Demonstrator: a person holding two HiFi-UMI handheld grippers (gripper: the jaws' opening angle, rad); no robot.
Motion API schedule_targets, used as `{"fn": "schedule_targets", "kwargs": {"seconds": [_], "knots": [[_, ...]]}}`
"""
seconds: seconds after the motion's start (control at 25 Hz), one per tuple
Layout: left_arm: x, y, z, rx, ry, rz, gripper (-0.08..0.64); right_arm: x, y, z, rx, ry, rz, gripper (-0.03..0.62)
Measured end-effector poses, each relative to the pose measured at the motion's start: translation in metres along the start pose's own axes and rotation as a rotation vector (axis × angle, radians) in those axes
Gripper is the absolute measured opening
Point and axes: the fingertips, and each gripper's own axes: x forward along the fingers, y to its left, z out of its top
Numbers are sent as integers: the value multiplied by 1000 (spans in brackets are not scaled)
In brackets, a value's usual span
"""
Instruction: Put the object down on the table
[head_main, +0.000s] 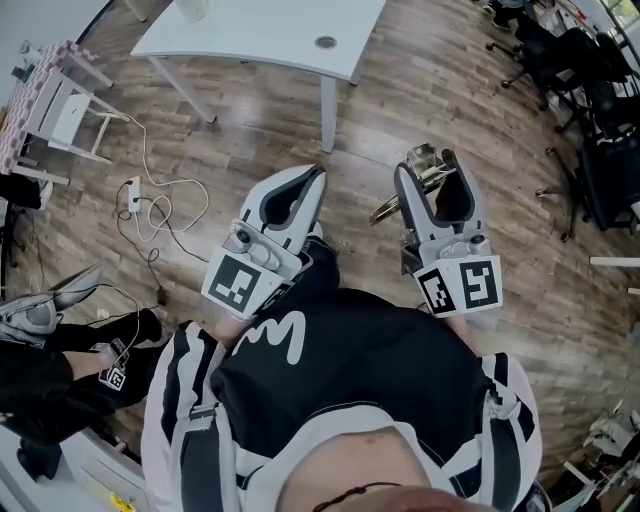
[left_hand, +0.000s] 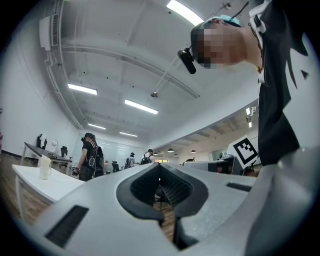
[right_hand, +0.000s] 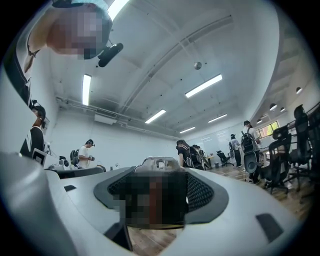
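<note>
Metal object (head_main: 427, 158) in forward-pointing right gripper (head_main: 430, 172)

Two hand-held grippers are showing in the head view: the left hand-held gripper (head_main: 313, 180) and the right hand-held gripper (head_main: 430, 172). Each is carrying one marker cube, the left cube (head_main: 238, 282) and the right cube (head_main: 460, 285), two altogether. One metal object (right_hand: 160, 162) is sitting between the right one's jaws. One white counter (head_main: 260, 40) is bearing one pale jug (head_main: 192, 8). One white folding frame (head_main: 62, 108) is standing at the left. One power strip (head_main: 133, 195) is lying with one white cable (head_main: 190, 195). At least three black office chairs (head_main: 600, 110) are crowding the upper right corner. At least four people (right_hand: 186, 154) are standing in the right gripper view's background.
</note>
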Motion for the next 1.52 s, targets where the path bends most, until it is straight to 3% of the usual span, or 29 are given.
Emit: {"fn": "schedule_targets", "kwargs": {"seconds": [0.32, 0.6, 0.76, 0.96, 1.52], "knots": [[63, 90, 13, 16, -26, -52, 5, 99, -17, 4, -17, -27, -32, 301], [87, 142, 9, 11, -14, -85, 5, 157, -20, 0, -16, -47, -52, 301], [95, 156, 4, 1, -11, -79, 4, 172, -24, -9, 25, -30, -45, 301], [107, 165, 6, -9, -10, -80, 5, 190, -31, -2, 6, -29, -42, 301], [98, 207, -4, -38, 26, -63, 4, 220, -14, -20, 56, 6, -35, 301]]}}
